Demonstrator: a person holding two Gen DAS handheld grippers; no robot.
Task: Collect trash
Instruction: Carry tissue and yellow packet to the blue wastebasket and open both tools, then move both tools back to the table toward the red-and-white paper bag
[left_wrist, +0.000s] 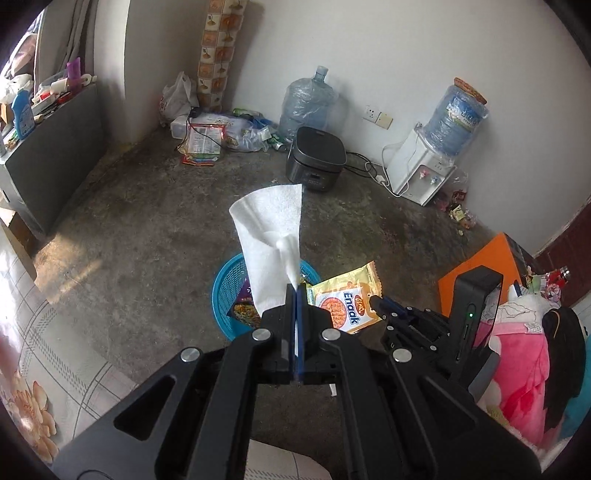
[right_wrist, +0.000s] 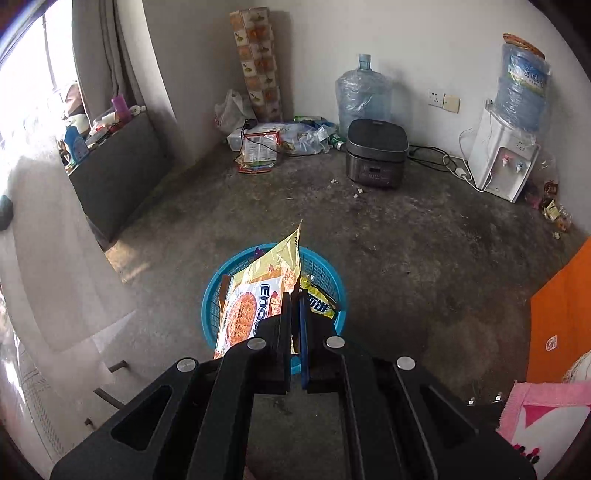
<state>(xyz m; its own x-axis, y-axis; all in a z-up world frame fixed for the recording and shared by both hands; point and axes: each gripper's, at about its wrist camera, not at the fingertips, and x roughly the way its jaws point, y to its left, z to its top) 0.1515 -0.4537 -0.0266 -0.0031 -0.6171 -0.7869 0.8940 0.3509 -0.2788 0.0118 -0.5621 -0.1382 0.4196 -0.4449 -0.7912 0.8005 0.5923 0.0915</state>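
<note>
The white tissue (left_wrist: 271, 243) stands up from the left gripper (left_wrist: 295, 295), whose jaws are clamped on its twisted lower end, long axis pointing up and away. The yellow noodle wrapper (right_wrist: 258, 291) is pinched by one edge in the right gripper (right_wrist: 294, 295), also fully closed, hanging out to its left. Both pieces hang over the blue basket (right_wrist: 321, 266), which lies just ahead of and below both grippers (the right one looks more squarely above it). Inside the basket lie other wrappers, a yellow packet (right_wrist: 319, 301) and a purple one (left_wrist: 245, 306). Letting go probably comes next.
</note>
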